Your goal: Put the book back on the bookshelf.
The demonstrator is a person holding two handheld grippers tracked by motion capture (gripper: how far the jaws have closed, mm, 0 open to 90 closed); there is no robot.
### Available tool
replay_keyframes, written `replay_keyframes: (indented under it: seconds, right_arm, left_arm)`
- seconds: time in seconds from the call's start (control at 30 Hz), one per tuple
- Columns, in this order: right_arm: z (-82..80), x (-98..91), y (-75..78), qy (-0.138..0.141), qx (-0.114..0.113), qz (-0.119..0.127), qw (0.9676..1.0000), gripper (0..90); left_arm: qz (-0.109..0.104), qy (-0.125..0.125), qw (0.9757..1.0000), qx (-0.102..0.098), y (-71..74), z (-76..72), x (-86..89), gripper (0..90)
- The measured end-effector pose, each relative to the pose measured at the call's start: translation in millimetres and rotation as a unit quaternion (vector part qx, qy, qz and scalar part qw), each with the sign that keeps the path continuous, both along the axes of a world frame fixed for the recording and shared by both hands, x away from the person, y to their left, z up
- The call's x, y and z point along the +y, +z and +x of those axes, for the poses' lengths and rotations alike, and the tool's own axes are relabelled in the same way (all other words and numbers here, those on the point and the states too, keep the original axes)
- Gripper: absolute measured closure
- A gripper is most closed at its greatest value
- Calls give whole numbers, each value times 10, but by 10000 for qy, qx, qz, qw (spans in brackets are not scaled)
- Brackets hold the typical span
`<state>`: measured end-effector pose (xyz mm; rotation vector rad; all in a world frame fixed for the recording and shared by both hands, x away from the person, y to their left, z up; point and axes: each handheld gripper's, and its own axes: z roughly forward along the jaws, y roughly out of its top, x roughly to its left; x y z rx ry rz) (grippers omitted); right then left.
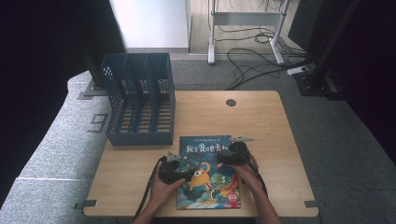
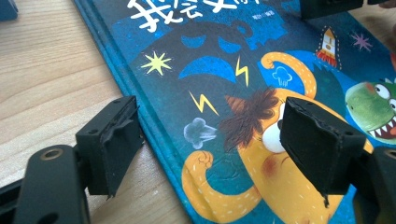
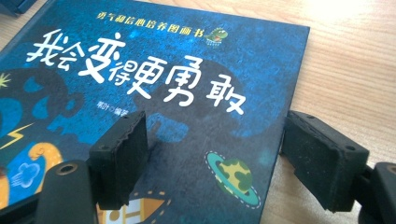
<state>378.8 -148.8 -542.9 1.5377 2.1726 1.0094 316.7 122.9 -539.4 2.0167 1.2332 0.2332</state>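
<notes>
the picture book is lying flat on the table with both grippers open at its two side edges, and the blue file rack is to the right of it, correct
Not quite: the blue file rack stands at the table's far left, beyond the picture book, as the high view shows. The rest holds: the book lies flat on the table, with the left gripper open astride its left edge and the right gripper open astride its right edge.
</notes>
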Motion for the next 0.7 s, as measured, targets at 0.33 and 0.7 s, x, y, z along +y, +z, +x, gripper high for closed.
replay_keyframes:
  seconds: [0.33, 0.7]
  right_arm:
    - [-8, -74, 5, -8, 66, 312, 9995, 252]
    - [0, -153, 31, -66, 217, 743, 9970, 257]
  left_arm:
    - [37, -1, 10000, -35, -6, -5, -8, 205]
    - [122, -40, 9999, -82, -13, -7, -22, 199]
